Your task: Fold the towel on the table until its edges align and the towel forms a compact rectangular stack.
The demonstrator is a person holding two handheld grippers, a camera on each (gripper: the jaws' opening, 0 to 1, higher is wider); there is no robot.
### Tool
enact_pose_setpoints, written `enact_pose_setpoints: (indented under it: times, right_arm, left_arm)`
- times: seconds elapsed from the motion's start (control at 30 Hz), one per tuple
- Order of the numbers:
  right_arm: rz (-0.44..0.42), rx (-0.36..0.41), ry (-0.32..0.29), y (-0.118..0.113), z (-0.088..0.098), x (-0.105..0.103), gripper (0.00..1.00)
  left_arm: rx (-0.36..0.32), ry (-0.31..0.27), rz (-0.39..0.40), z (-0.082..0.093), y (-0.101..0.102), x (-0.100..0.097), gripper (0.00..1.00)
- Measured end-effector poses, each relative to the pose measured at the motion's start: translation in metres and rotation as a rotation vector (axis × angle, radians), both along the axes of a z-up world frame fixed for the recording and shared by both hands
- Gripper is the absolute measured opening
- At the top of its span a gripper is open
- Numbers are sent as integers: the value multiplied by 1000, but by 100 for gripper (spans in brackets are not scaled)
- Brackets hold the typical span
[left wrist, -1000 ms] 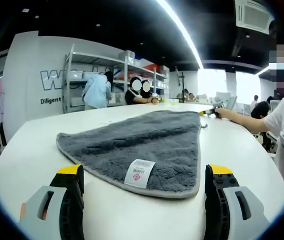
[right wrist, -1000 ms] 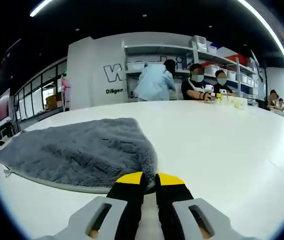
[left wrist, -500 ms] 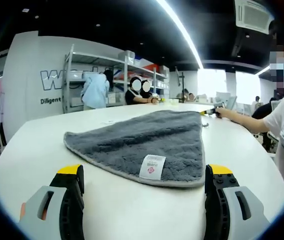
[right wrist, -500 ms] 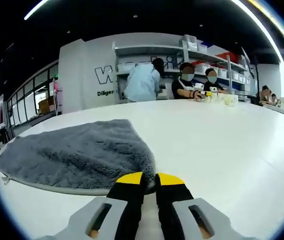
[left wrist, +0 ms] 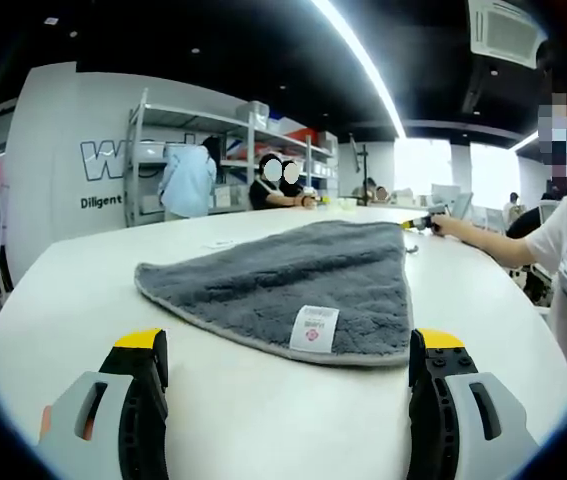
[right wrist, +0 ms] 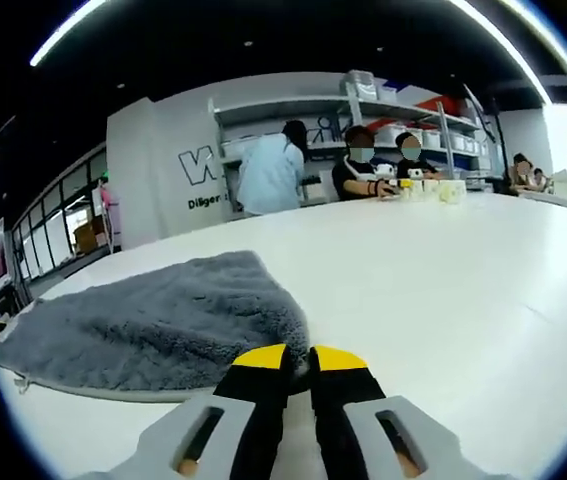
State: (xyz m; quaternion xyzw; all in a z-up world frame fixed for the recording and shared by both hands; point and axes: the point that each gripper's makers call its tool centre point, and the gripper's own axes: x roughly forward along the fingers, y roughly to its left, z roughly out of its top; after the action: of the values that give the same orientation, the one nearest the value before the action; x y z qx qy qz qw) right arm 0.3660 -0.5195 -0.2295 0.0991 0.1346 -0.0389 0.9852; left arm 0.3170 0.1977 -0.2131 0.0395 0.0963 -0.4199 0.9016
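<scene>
A fluffy dark grey towel with a paler stitched edge [left wrist: 293,290] lies spread on the broad white counter [left wrist: 83,290], filling the middle of the left gripper view as a rough triangle: one corner far off at the upper right, one rounded corner to the left, and the near edge running across just above the jaws. A small white label with a red mark [left wrist: 314,328] sits on that near edge. The left tongs [left wrist: 291,355] stand wide apart, short of the towel. In the right gripper view the right tongs [right wrist: 299,357] are pinched tight on a bunched corner of the towel [right wrist: 153,325], which spreads away to the left.
</scene>
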Motion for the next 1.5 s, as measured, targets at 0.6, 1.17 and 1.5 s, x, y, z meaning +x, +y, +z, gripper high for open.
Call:
enact_pose_setpoints:
  times: [0.6, 1.17, 1.5]
  right_arm:
    - [-10, 82, -59, 4, 10, 4, 4]
    - [-21, 199, -128, 10, 22, 3, 2]
    - [-6, 259, -171, 23, 30, 3, 1]
  left_arm:
    - [1, 2, 1, 0, 2, 1, 99]
    - [0, 3, 1, 0, 0, 0, 99]
    - [-7, 1, 0, 2, 1, 0, 99]
